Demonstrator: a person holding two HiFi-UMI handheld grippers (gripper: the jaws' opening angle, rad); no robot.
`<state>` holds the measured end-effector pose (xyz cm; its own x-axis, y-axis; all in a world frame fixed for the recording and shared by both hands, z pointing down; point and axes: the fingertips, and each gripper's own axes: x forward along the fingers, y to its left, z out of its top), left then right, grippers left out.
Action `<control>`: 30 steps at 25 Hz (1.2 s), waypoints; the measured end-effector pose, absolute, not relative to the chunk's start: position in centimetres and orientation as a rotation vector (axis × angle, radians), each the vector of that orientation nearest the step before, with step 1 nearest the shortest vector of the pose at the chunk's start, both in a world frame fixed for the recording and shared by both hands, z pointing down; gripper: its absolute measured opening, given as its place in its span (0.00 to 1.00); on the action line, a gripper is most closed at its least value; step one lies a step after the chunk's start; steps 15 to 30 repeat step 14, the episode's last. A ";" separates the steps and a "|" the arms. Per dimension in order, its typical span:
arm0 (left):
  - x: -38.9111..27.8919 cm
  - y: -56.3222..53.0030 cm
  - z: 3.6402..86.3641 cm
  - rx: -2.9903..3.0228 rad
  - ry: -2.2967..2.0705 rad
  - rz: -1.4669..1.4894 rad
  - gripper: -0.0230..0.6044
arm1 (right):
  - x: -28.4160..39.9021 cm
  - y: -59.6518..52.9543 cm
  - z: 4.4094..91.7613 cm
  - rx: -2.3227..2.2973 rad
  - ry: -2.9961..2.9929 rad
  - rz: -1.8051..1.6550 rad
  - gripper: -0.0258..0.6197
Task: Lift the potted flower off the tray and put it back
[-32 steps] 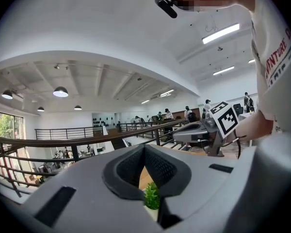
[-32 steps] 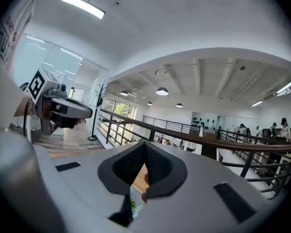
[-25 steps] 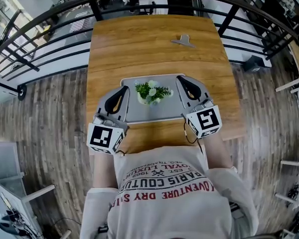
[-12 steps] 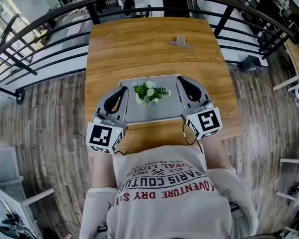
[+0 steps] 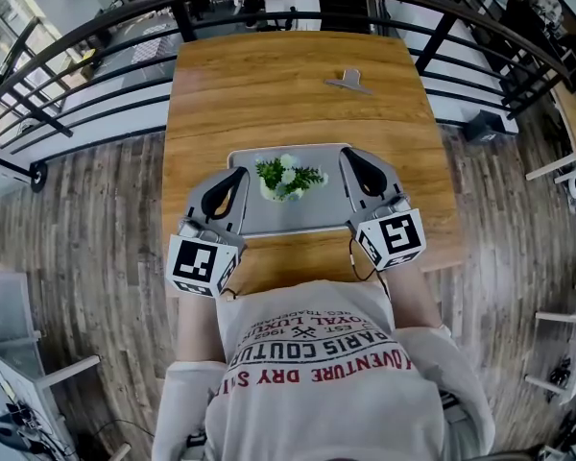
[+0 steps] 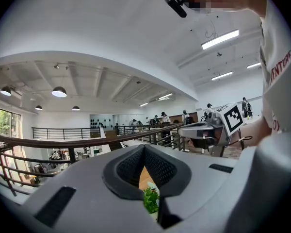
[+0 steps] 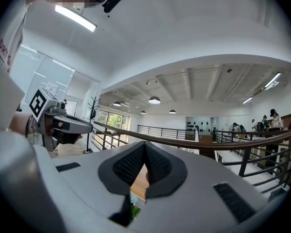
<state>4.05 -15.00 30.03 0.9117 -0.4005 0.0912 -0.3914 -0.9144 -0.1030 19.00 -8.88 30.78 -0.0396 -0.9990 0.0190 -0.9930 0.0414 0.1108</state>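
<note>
From the head view: a potted flower (image 5: 288, 177) stands on a grey tray (image 5: 298, 221) at the near end of a wooden table (image 5: 269, 84). The left gripper (image 5: 238, 173) and right gripper (image 5: 348, 154) lie level on either side of it, neither touching the pot. The person's T-shirt (image 5: 317, 353) carries red lettering (upside down from this angle) that includes "PARIS" and "DRY". A small metal clip (image 5: 350, 82) lies farther up the table, and a dark railing (image 5: 96, 36) curves beyond.

From the left gripper view: the jaws are clenched tip to tip on nothing, and green leaves show through the gap beneath them. The right gripper's checkered cube (image 6: 231, 118) is visible opposite.

From the right gripper view: these jaws are likewise pressed together and empty, with a sliver of foliage and a pale bloom showing below.
</note>
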 end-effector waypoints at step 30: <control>4.8 -14.8 30.3 -2.979 0.642 -0.204 0.06 | 19.3 -9.2 31.9 2.112 -2.209 -0.055 0.08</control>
